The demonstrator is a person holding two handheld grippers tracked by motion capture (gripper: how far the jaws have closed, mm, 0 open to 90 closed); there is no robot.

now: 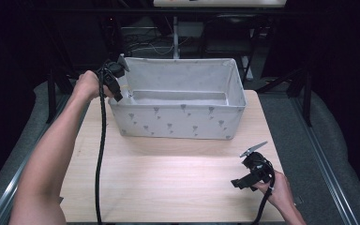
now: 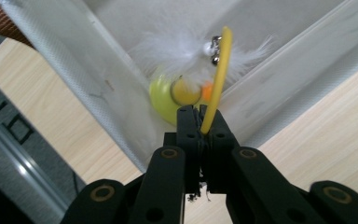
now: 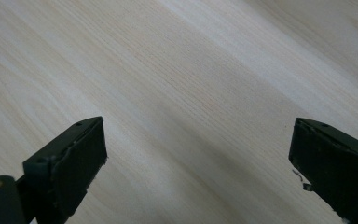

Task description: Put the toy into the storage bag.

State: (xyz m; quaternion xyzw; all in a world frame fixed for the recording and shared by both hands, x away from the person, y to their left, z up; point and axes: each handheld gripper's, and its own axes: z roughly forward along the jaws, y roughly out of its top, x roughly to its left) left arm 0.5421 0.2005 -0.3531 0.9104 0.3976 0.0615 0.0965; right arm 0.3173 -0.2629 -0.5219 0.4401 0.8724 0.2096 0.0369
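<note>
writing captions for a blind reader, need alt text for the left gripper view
The left tongs, shut, pinch a thin yellow stick carrying a white feather toy with a yellow-green piece and an orange bit. It hangs over the corner of a grey fabric bin, with pale wooden table on either side.

Grey bin [image 1: 178, 123] with darker motifs; yellow, white-feathered toy [image 2: 193, 70].

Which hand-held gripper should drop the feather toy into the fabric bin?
Left hand-held gripper: it is shut on the yellow-stick white feather toy at the grey fabric bin's corner. Right hand-held gripper is open over the wooden table.
</note>
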